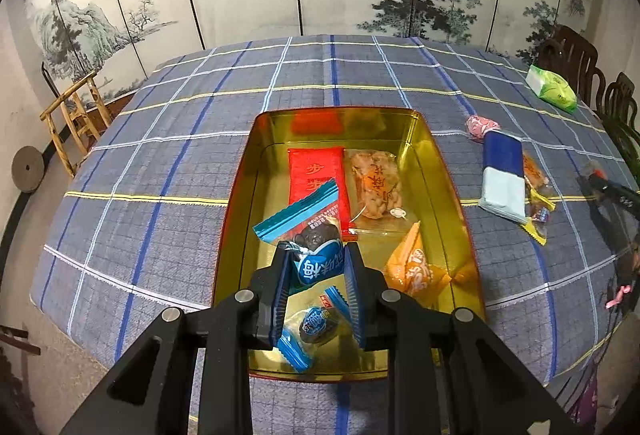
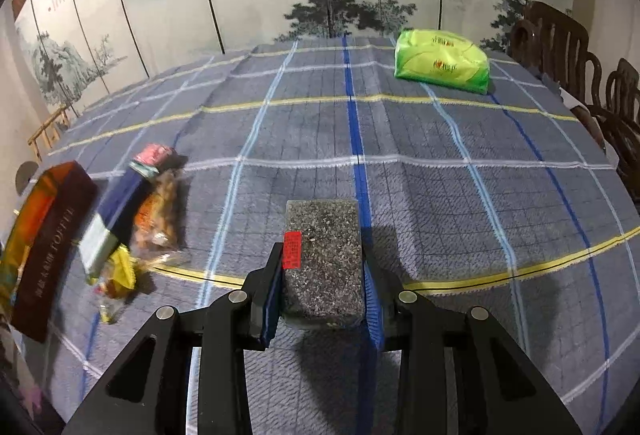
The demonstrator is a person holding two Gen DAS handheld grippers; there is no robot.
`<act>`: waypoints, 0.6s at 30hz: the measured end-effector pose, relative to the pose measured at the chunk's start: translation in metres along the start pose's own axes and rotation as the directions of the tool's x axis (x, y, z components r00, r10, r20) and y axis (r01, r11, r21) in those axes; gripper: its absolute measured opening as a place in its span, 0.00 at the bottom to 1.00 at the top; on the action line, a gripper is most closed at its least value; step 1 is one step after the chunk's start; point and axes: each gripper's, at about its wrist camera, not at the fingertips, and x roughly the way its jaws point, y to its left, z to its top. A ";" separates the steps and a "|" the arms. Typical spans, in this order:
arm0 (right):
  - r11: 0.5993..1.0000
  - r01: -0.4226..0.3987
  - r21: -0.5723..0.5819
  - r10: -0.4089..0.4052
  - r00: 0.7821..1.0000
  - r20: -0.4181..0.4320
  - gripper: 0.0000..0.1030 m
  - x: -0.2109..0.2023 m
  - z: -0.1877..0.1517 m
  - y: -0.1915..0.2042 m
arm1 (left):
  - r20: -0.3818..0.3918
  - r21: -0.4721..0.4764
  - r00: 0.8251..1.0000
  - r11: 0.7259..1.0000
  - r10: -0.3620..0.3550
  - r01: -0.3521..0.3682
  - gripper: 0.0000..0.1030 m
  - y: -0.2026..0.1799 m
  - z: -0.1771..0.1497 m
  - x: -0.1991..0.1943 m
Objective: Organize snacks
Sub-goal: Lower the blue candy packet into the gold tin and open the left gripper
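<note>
An open gold tin [image 1: 440, 171] sits on the checked tablecloth and holds a red packet [image 1: 316, 175], a clear packet of orange snacks [image 1: 376, 183], an orange packet [image 1: 416, 267] and a blue candy [image 1: 316, 327]. My left gripper [image 1: 318, 255] hangs over the tin's near end, shut on a blue plum candy packet [image 1: 312, 235]. In the right wrist view the tin's brown wall [image 2: 52, 235] is at the far left. My right gripper [image 2: 322, 259] is shut on a dark speckled snack bar [image 2: 324, 255] with a red label, above the cloth.
Loose snacks lie right of the tin: a pink packet [image 1: 482, 127], a blue and white packet [image 1: 502, 175], an orange packet [image 1: 534, 171] and yellow-wrapped candy [image 1: 538, 211]. A green tissue pack [image 2: 440, 61] lies far right. Dark chairs [image 2: 560, 43] line the right edge.
</note>
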 end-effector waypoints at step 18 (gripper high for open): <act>0.994 -0.080 -0.077 0.086 0.992 0.088 0.35 -0.060 0.015 0.056 | -0.034 -0.011 0.999 1.000 0.018 -0.018 0.23 0.012 0.002 0.032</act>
